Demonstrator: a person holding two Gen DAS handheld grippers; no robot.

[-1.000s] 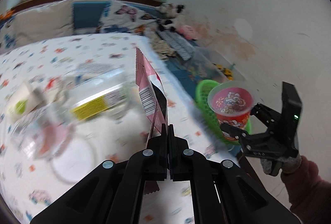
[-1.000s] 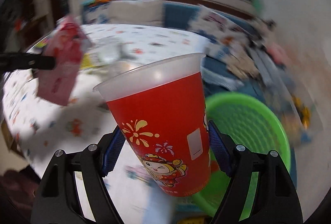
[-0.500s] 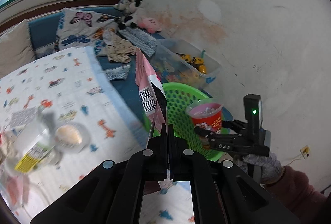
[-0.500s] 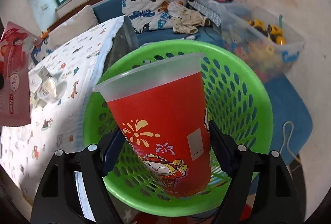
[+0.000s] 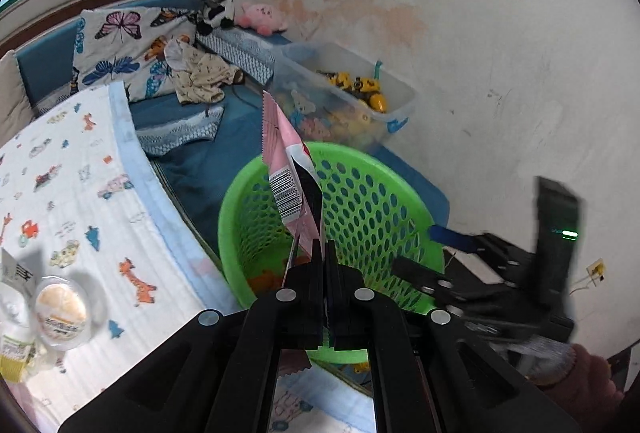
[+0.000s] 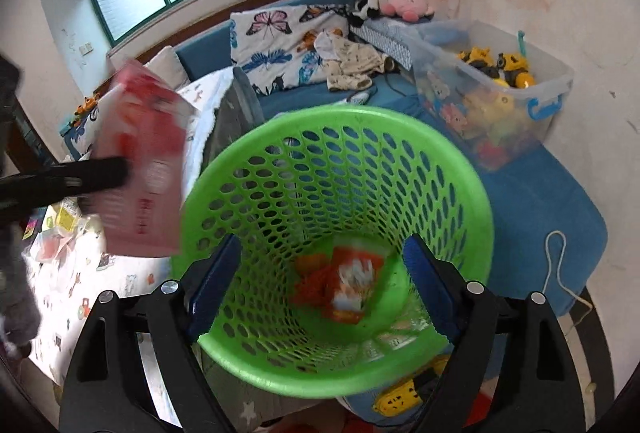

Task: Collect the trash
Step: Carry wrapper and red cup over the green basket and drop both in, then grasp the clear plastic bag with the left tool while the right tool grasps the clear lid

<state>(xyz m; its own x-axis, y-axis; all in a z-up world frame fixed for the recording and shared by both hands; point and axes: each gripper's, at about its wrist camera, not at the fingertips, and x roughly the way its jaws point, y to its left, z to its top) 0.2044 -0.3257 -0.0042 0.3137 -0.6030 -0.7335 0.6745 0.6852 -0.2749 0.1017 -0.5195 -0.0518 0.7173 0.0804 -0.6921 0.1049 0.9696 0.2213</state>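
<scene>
My left gripper (image 5: 325,249) is shut on a pink snack wrapper (image 5: 289,181) with a barcode, held upright over the near rim of the green basket (image 5: 384,169). The wrapper shows blurred in the right wrist view (image 6: 140,169), left of the basket (image 6: 452,161). My right gripper (image 6: 320,273) is open and empty above the basket mouth; it shows blurred in the left wrist view (image 5: 436,253). The red cup (image 6: 348,285) lies on the basket bottom, blurred, with other orange trash.
A table with an animal-print cloth (image 5: 80,201) is left of the basket, with a clear lidded cup (image 5: 62,311) and other wrappers on it. A clear toy box (image 6: 496,93) stands behind the basket on a blue mat. The white wall is at the right.
My right gripper has opened and the red cup has dropped into the basket. My left gripper has carried the pink wrapper closer over the basket rim.
</scene>
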